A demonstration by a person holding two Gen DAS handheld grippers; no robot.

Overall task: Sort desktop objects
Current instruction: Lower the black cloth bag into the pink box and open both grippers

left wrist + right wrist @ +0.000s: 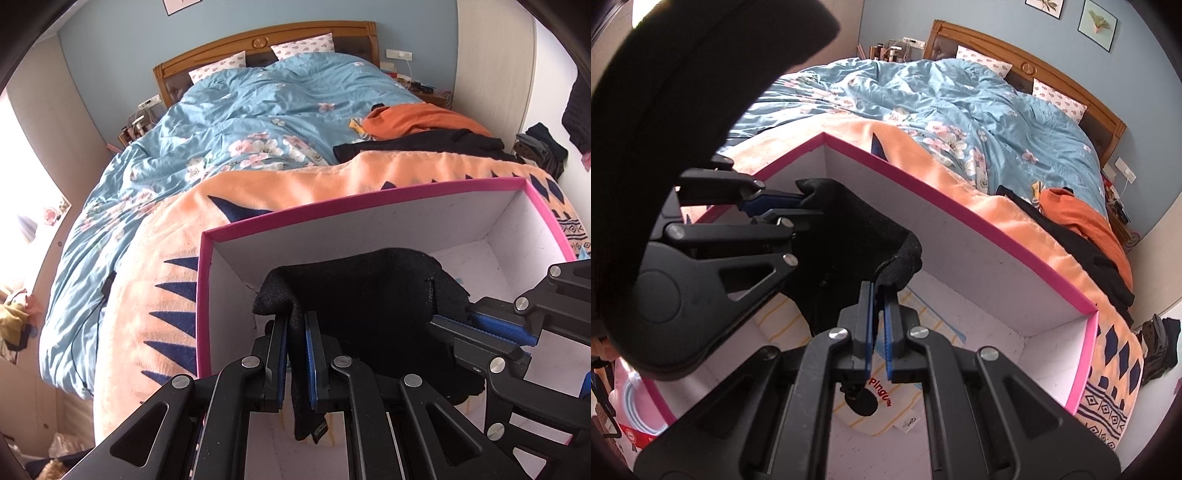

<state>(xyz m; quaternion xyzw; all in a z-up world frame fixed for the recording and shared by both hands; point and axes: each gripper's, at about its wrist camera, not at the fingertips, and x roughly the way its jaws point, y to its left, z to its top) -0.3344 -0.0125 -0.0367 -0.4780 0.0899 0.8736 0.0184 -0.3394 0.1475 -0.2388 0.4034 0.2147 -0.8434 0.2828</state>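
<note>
Both jaws are clamping one black knitted fabric piece (365,295), left gripper (295,354) and right gripper (881,328) holding opposite ends, stretching it over the pink-rimmed white box (979,229).

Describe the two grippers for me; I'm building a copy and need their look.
Both match. The left gripper and right gripper are matte black plastic linkages with triangular cut-outs and round silver pivot pins. Each finger is a flat black bar faced with a ridged blue pad. A black sleeve covers the left arm. No cables show.
</note>
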